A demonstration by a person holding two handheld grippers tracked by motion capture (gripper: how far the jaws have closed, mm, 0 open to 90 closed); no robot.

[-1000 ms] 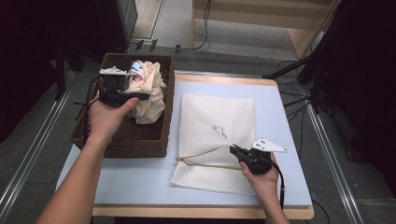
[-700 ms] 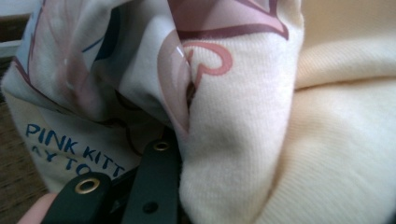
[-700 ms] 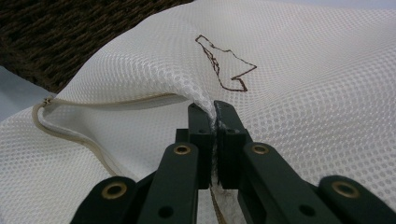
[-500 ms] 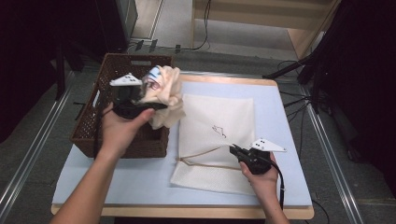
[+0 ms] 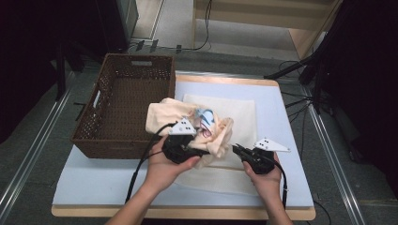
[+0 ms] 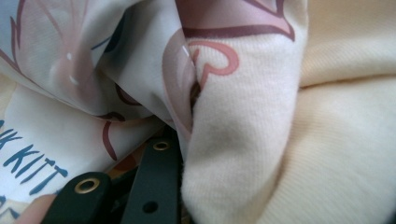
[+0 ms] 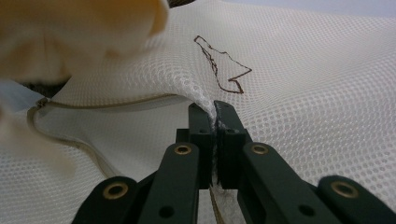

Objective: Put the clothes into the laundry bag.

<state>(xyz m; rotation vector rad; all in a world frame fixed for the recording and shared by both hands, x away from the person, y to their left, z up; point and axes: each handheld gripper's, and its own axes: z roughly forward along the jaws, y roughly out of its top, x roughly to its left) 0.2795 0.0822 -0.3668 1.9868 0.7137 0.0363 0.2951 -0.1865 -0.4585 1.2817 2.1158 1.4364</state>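
Two claws [image 5: 202,151] [image 5: 238,151] — garment [image 5: 213,136], mesh bag [image 7: 299,84] edge

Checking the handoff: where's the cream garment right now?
In the high view the garment sits bunched in the left tongs, above the mesh bag, just right of the basket.

The left gripper [image 5: 187,146] holds a cream garment [image 5: 187,119] over the mesh bag [image 5: 239,117], beside the basket [image 5: 124,110].

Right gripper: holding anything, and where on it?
Yes. The right gripper is shut on the mesh bag, pinching a fold of its top layer beside the zipped opening.
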